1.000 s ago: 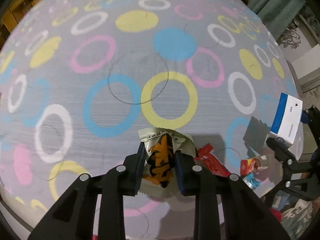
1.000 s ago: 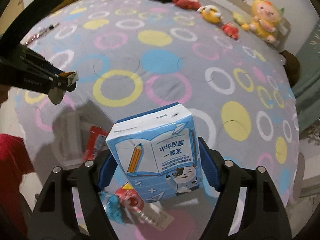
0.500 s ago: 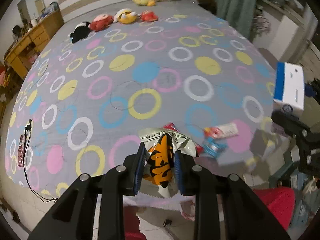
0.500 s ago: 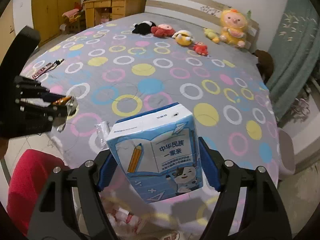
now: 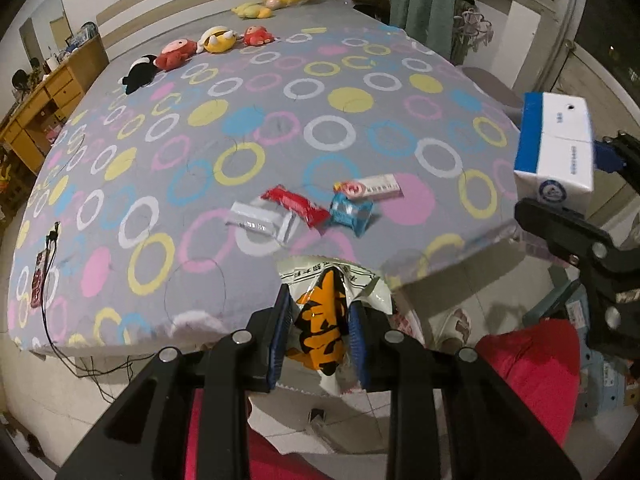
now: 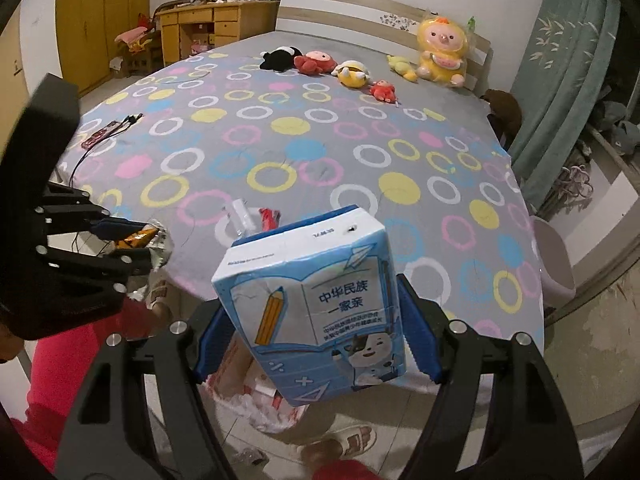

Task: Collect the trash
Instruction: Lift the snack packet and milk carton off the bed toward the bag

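Clamping a snack wrapper and milk carton, both tongs hover off the ringed bedspread.

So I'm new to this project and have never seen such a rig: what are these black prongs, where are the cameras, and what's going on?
Each black fork is a hand-held gripper a person carries, with a fisheye camera looking along its fingers. The left hand-held gripper pinches an orange snack wrapper; the right hand-held gripper clamps a blue milk carton. More litter lies on the bed: a red wrapper, a blue wrapper and a clear wrapper. Plush toys sit by the headboard.
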`<state>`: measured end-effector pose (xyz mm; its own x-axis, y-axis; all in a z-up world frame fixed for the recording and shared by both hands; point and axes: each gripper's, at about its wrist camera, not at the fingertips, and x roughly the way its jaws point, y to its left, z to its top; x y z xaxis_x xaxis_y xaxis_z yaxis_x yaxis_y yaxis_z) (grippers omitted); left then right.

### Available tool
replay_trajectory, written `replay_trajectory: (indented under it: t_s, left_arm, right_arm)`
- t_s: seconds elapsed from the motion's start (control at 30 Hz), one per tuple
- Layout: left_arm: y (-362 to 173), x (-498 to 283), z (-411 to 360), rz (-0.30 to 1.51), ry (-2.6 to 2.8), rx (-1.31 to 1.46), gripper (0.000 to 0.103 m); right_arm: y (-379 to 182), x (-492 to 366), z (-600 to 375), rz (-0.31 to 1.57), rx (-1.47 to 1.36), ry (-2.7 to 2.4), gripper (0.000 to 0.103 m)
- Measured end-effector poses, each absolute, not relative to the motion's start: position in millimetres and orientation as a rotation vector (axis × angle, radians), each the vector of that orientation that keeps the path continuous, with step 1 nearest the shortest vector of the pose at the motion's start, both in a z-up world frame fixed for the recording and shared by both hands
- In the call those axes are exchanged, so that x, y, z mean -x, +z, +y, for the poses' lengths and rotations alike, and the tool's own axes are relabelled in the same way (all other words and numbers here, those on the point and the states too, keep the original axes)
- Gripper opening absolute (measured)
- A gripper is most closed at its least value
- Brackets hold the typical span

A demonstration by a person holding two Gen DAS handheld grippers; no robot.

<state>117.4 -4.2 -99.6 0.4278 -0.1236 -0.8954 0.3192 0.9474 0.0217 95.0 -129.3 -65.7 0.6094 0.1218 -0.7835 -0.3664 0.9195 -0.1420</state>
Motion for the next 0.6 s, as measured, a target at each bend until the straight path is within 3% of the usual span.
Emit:
replay_trajectory:
  t_s: [0.6]
  left_arm:
    - [-152, -50, -27, 1.149, -0.314, -0.208, 0.027]
  right_arm:
    - [-107, -13, -138, 0.907, 0.212, 0.246, 0.073]
